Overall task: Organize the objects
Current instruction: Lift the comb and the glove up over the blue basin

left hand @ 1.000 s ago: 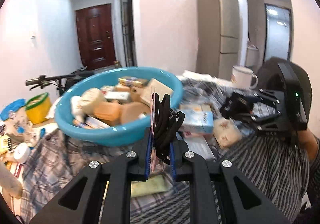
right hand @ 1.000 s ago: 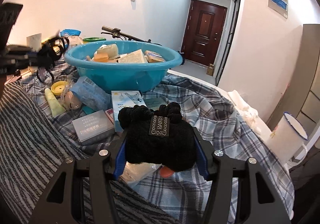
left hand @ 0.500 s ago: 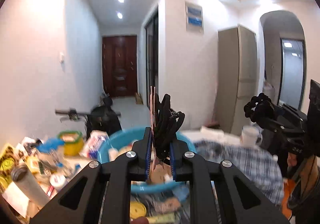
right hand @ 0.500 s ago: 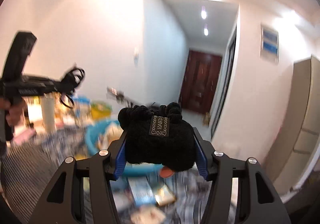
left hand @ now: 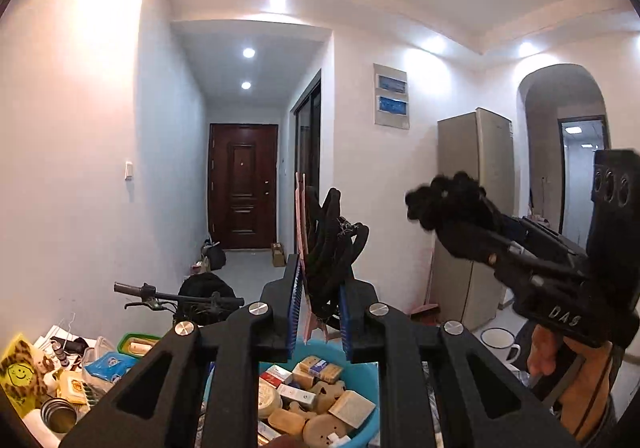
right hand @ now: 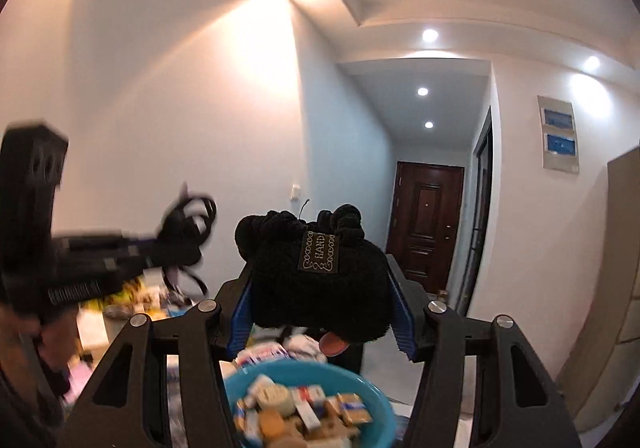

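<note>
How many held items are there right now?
2: a bundle of black hair ties in the left gripper, and a black fuzzy pouch in the right gripper. None looks hidden.

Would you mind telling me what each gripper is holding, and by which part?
The left gripper pinches a card of black hair ties by its lower end. The right gripper clamps a black fuzzy pouch across its sides.

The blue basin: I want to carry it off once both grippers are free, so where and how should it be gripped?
Probably the basin's rim, from above with the jaws straddling the wall. It sits upright and full of small boxes and soaps, its curved body is too wide, and only the thin rim offers a hold. Two grips on opposite sides would keep it level.
</note>
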A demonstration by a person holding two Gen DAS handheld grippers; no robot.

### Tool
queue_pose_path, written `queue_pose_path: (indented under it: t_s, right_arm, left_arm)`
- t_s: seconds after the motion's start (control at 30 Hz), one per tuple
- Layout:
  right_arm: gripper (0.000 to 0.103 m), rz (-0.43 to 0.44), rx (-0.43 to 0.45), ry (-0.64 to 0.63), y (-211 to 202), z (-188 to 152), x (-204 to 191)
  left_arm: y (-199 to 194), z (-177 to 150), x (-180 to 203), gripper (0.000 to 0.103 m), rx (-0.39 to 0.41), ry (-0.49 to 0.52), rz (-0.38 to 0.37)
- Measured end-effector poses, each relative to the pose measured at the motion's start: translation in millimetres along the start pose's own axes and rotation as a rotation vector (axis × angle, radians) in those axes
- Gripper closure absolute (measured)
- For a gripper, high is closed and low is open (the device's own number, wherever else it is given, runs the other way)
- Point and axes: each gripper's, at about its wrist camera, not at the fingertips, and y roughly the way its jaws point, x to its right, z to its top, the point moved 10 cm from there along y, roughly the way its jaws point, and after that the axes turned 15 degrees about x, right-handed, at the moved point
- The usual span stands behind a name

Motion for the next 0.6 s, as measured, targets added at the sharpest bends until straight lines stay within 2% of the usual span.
queue_pose_path:
  t_s: [0.1,0.23,0.4,0.5,0.6]
  right_arm:
    - [0.047,-0.021,0.002,0.016,19.4,-10.1,1.5]
    - [0.047,-0.040,-0.023,0.035,39.1,-34.3,7.6]
    - [0.047,-0.048,-0.091,0.109,64.9,-81.0,26.4]
    - [0.047,-0.083,-0.140,0.084,75.1,-115.4,37.3]
    - [0.047,-0.104,-0.208,0.067,82.3,-153.7,46.0]
  left_arm:
    - [23.3,-13.3,-16.8,0.087,-0.020,-0.014,0.039]
    - [51.7,-54.5,-34.0,0.087,-0.095,-0.002,0.062]
    - [74.5,-107.3,-51.6,0.087,-0.165,-0.004,0.094]
    - [85.1,-137.3,-59.4,0.087,-0.207,-0.010,0.108]
    - [94.2,-160.7,-66.0,0.087,-0.268,0.024,0.159]
